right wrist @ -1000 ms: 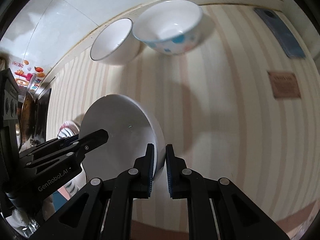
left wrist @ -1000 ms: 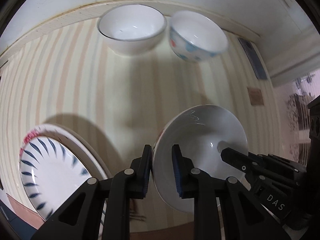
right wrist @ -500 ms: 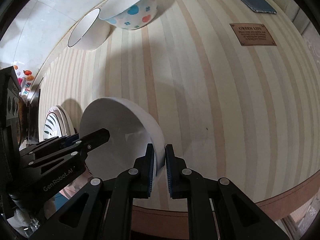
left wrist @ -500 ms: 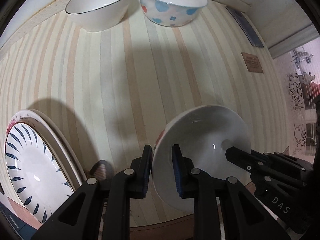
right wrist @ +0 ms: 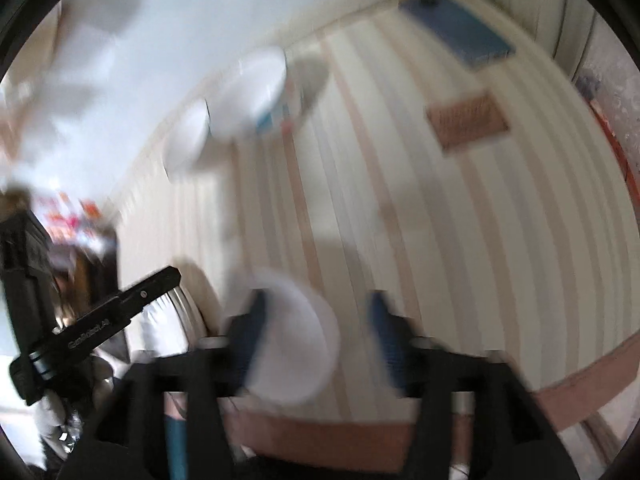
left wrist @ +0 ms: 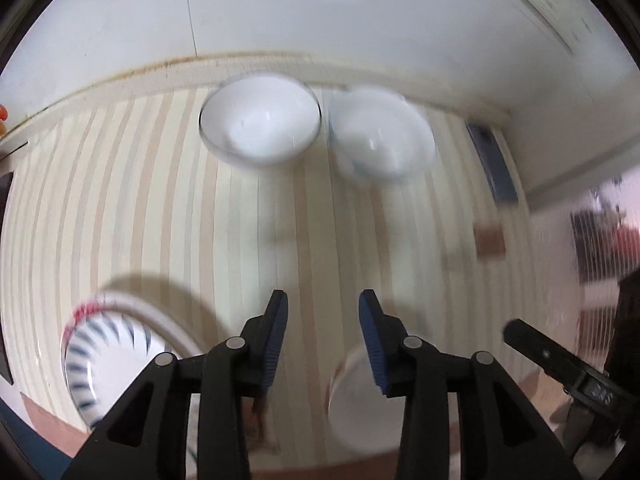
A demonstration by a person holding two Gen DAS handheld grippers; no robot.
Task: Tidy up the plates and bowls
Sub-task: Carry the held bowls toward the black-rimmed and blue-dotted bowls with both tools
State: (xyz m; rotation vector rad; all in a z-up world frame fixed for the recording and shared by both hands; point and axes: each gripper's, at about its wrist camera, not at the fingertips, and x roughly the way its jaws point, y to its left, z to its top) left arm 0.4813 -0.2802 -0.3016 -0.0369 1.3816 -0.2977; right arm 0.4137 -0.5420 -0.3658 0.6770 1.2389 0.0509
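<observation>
My left gripper (left wrist: pixel 323 322) is open and empty above the striped table. The white bowl (left wrist: pixel 360 404) lies blurred just below and right of it, near the table's front edge. In the right wrist view my right gripper (right wrist: pixel 318 332) is open too, with the same white bowl (right wrist: pixel 296 340) blurred between and below its fingers, free of them. A plain white bowl (left wrist: pixel 260 122) and a spotted bowl (left wrist: pixel 380 136) stand at the back by the wall. A blue-striped plate (left wrist: pixel 104 356) sits at the front left.
A dark blue phone (left wrist: pixel 490 160) and a small brown plaque (left wrist: pixel 489 240) lie at the right of the table (left wrist: pixel 160 200). The white wall (left wrist: pixel 320 12) runs along the back. The table's brown front edge (right wrist: pixel 560 384) is close below.
Both grippers have opened and let go of the white bowl's rim. Both views have swung and blurred, and the bowl has dropped low toward the front edge.
</observation>
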